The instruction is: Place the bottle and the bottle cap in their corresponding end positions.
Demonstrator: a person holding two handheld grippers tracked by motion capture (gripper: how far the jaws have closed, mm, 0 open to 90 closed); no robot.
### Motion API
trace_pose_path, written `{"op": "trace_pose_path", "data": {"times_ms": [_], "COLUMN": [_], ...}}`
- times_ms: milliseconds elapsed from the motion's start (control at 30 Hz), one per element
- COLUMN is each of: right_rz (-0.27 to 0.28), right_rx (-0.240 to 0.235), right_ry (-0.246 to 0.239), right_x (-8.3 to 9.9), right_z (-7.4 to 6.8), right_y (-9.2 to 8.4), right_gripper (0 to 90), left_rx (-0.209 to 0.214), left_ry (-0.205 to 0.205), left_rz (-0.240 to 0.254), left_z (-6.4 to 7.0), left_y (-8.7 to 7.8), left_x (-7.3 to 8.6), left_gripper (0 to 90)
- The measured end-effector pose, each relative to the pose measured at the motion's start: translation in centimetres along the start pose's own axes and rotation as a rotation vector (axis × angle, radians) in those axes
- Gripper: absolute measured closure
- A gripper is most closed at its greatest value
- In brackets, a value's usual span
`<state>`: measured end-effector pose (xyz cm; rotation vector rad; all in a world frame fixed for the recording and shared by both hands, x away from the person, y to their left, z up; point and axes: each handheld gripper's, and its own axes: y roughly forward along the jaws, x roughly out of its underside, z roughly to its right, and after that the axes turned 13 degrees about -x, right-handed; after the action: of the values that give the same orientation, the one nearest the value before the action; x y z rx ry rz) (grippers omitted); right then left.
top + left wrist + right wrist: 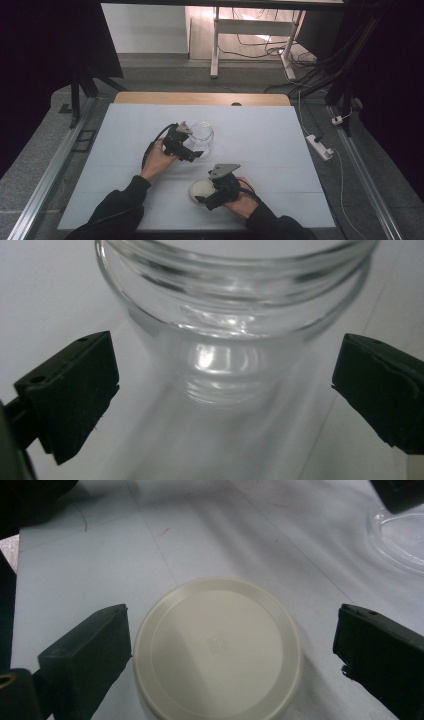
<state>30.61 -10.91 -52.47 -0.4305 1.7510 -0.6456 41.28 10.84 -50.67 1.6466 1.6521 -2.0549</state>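
Both tongs spread, one at the jar, one at the lid.

The left tongs stand spread on either side of the clear jar, which sits upright and open near the middle of the bench; in the left gripper view the jaws flank the jar with gaps on both sides. The right tongs are spread around the white lid, which lies flat toward the near edge; one jaw is just beside the lid, the other apart.

clear glass jar | upright, open-mouthed, mid-counter || cream round lid | flat on counter, apart from jar, nearer front edge
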Motion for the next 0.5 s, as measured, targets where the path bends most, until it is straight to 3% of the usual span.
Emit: {"op": "trace_pose_path", "data": {"times_ms": [500], "right_rz": [0.012], "right_rx": [0.013], "right_ry": [0.080], "right_x": [0.3], "right_z": [0.8], "right_y": [-1.4], "right_gripper": [0.6], "left_rx": [-0.006], "left_ry": [-0.010], "left_rz": [-0.033], "left_z": [0.9], "left_y": [-2.5], "left_x": [2.3], "left_gripper": [0.0]}}
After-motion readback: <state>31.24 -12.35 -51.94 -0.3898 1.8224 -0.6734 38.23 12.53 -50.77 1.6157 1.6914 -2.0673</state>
